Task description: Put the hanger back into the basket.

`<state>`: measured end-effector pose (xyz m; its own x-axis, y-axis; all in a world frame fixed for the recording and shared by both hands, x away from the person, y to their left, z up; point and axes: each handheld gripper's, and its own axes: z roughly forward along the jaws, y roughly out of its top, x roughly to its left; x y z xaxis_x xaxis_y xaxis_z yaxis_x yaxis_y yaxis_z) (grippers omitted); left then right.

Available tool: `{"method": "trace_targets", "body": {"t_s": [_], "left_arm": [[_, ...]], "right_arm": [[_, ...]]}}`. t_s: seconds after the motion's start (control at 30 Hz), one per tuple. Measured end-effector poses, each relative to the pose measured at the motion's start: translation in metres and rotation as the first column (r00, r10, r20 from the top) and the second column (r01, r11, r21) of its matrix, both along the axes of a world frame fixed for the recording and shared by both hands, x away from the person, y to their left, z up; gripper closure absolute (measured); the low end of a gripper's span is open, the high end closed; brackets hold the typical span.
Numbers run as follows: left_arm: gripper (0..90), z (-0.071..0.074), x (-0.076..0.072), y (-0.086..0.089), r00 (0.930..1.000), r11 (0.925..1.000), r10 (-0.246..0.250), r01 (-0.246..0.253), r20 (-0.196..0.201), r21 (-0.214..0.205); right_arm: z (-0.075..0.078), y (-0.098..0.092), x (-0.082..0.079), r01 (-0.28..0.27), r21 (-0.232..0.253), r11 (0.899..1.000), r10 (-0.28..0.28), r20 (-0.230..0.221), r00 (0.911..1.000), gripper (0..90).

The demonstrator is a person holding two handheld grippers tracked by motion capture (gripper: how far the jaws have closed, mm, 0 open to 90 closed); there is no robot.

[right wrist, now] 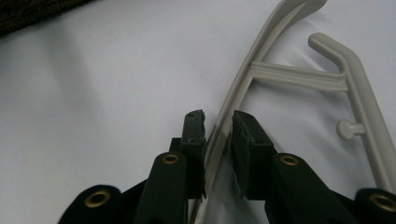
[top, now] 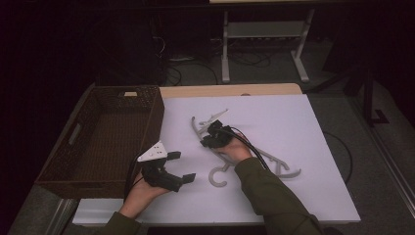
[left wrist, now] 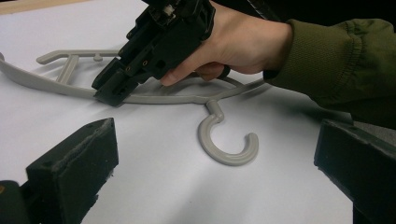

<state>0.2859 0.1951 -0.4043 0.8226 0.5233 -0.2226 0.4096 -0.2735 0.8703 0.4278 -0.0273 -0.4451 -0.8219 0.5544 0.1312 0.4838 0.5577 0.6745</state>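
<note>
Grey hanger (right wrist: 243, 88), unlabelled, lies between right gripper (right wrist: 218, 123) fingers.

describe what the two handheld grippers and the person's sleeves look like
Both grippers are black, each with two blocky black jaws. The left gripper carries a pale grey three-cornered plate on top. The right gripper trails a black cable back along the forearm; in the right gripper view, brass-coloured rivets dot its jaw arms. The person wears olive-green sleeves with ribbed cuffs.
</note>
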Motion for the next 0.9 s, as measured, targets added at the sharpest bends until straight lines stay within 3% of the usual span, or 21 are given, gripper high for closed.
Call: {"method": "trace_targets", "body": {"t_s": [0.23, 0.33, 0.37, 0.43, 0.57, 0.9], "left_arm": [[0.0, 0.0, 0.0, 0.0, 1.0, 1.0, 0.002, -0.002, -0.002, 0.001], [0.0, 0.001, 0.0, 0.0, 1.0, 1.0, 0.001, -0.001, 0.001, 0.0], [0.0, 0.0, 0.0, 0.0, 1.0, 1.0, 0.003, -0.003, 0.001, 0.0], [0.0, 0.0, 0.0, 0.001, 1.0, 1.0, 0.002, -0.002, 0.0, 0.003], [0.0, 0.0, 0.0, 0.001, 1.0, 1.0, -0.001, 0.001, 0.004, 0.005], [0.0, 0.001, -0.001, 0.002, 1.0, 1.0, 0.005, -0.005, 0.004, 0.001]], "right_arm": [[0.005, 0.001, -0.002, -0.019, 0.011, 1.0, 0.019, 0.003, 0.9998, 79.7], [0.005, 0.005, -0.006, -0.008, -0.034, 0.999, 0.009, 0.011, 0.9999, 74.9], [0.002, 0.006, -0.007, -0.013, -0.074, 0.997, 0.016, 0.038, 0.9992, 74.0], [0.002, 0.008, -0.012, 0.026, -0.058, 0.998, -0.024, 0.032, 0.9992, 75.9], [0.002, 0.009, -0.014, 0.039, -0.059, 0.998, -0.037, 0.034, 0.9988, 77.0], [0.002, 0.017, -0.027, -0.097, -0.055, 0.994, 0.099, 0.032, 0.9946, 82.1]]}}
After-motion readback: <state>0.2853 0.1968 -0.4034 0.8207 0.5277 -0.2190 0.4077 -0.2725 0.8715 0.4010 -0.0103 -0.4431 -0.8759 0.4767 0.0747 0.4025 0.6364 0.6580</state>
